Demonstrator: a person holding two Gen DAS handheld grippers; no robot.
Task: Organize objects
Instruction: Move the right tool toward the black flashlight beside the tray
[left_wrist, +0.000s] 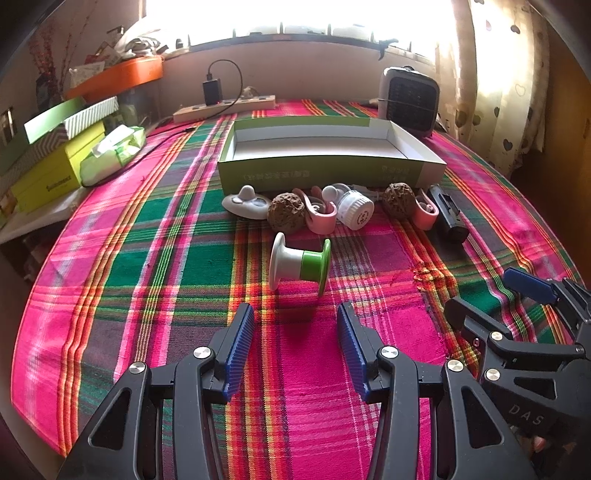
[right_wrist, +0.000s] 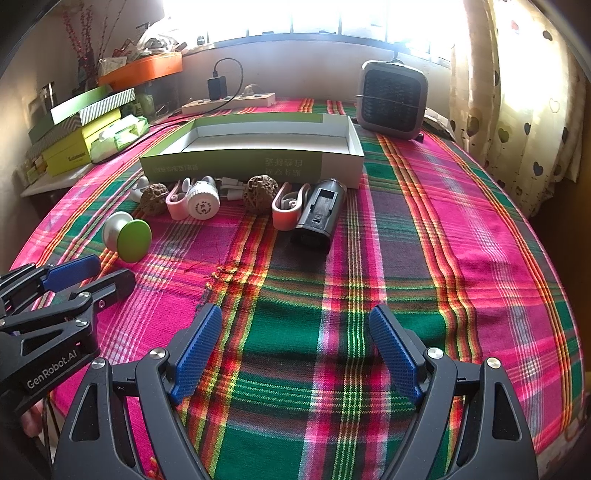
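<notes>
Both grippers hang over the plaid cloth with jaws apart, nothing between them.

Just ahead of the left gripper (left_wrist: 295, 325) a spool (left_wrist: 300, 264) lies on its side: white flange and barrel at one end, green at the other. Beyond it a row of small things sits against the shallow green-and-white box (left_wrist: 325, 171): two wrinkled brown balls, pink clips, a white cap. The black cartridge (right_wrist: 318, 216) lies ahead-left of the right gripper (right_wrist: 295, 332).
</notes>
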